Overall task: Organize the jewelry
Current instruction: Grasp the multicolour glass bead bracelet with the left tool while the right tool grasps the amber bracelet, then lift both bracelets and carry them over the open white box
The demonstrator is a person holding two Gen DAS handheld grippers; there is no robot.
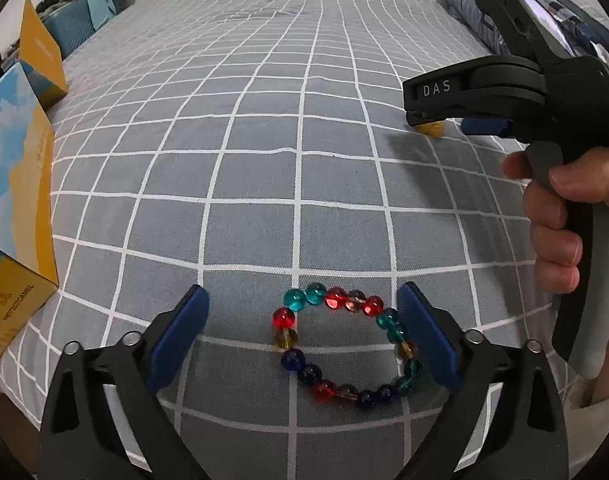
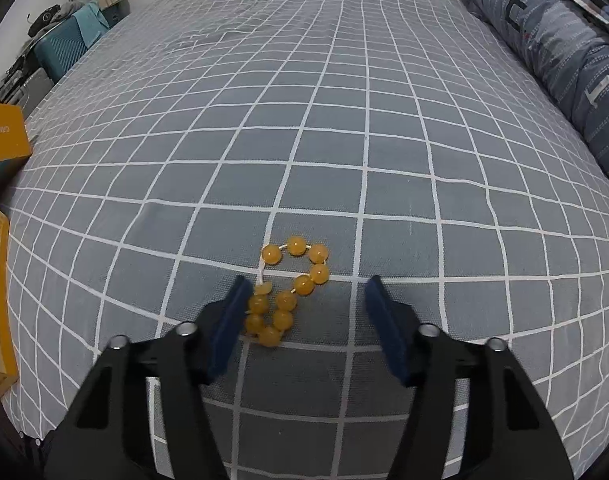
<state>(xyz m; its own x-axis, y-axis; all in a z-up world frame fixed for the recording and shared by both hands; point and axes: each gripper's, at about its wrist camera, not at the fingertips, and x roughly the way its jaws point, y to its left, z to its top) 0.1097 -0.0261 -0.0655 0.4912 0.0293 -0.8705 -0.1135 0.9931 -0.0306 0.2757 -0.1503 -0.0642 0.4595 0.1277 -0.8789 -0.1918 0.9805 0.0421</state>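
Holding a gripper in each hand, we keep the left gripper point(image 1: 302, 332) spread wide around the multicoloured bead bracelet point(image 1: 346, 347), which lies flat on the checked bedspread point(image 1: 264, 160), its right edge just beside the right pad. Our right gripper point(image 2: 306, 308) stands half-spread, unclamped; the yellow bead bracelet point(image 2: 288, 292) lies against its left pad, extending beyond the fingertips.

- The left gripper point(image 1: 302, 334) is pointing steeply down, its blue pads point(image 1: 180, 334) standing wide apart, pressing on nothing.
- The right gripper point(image 2: 308, 320) is also angling down, its jaws parted about halfway, nothing clamped.
- The person's right hand point(image 1: 560, 216) is wrapping its fingers around the right gripper's grey handle.
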